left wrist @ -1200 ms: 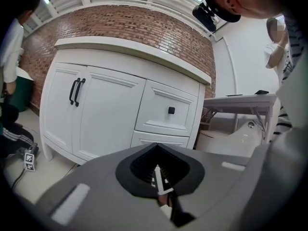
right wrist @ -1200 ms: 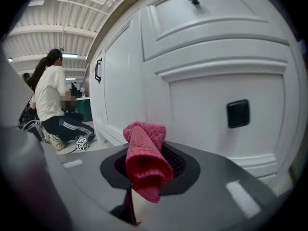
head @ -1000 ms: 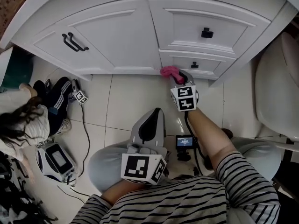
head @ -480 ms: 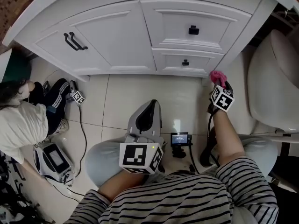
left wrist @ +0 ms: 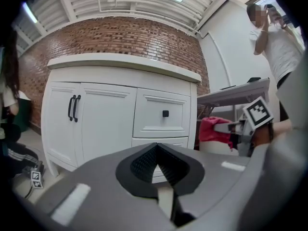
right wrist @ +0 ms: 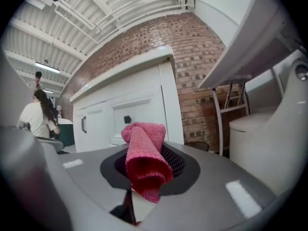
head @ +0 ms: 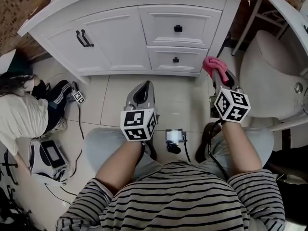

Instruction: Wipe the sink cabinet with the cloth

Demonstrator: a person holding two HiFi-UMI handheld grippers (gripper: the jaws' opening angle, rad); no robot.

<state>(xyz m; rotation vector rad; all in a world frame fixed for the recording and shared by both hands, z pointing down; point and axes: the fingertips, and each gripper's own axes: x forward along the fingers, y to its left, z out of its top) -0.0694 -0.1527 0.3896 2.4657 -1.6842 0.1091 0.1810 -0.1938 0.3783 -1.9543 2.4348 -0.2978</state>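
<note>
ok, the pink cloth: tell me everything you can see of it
The cloth is pinkish red with a fine woven, towel-like texture. It is bunched and folded into a loose roll rather than spread flat. The fingers of the right gripper pinch its lower end, and the rest sticks out past them, drooping a little. It is held in the air off the right front corner of the white cabinet, between that and the toilet, and it seems to touch only the gripper.
</note>
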